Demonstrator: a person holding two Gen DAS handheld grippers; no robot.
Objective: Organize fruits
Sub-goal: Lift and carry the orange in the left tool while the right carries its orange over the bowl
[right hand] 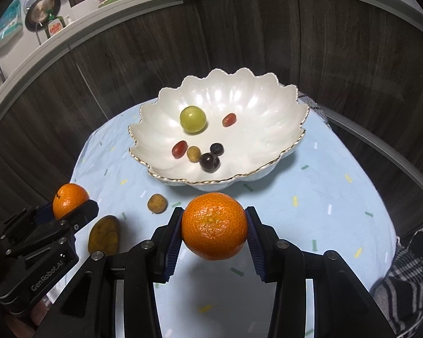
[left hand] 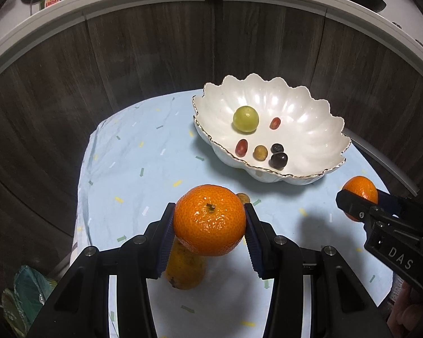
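My left gripper (left hand: pixel 209 222) is shut on an orange mandarin (left hand: pixel 209 219) held above the table; it also shows in the right wrist view (right hand: pixel 70 200). My right gripper (right hand: pixel 213 226) is shut on a second mandarin (right hand: pixel 213 226), also seen in the left wrist view (left hand: pixel 361 193). A white scalloped bowl (right hand: pixel 256 104) stands beyond both, holding a green grape (right hand: pixel 193 119), two red grapes, a yellow one and two dark berries. An elongated yellow-brown fruit (right hand: pixel 104 235) and a small round brown fruit (right hand: pixel 156 203) lie on the cloth.
The table wears a light blue patterned cloth (right hand: pixel 324 197). A dark wood-panel wall (right hand: pixel 239 42) curves behind it, with a white counter edge above. A striped cloth (right hand: pixel 409 276) lies at the right edge. A green bag (left hand: pixel 28 290) sits at lower left.
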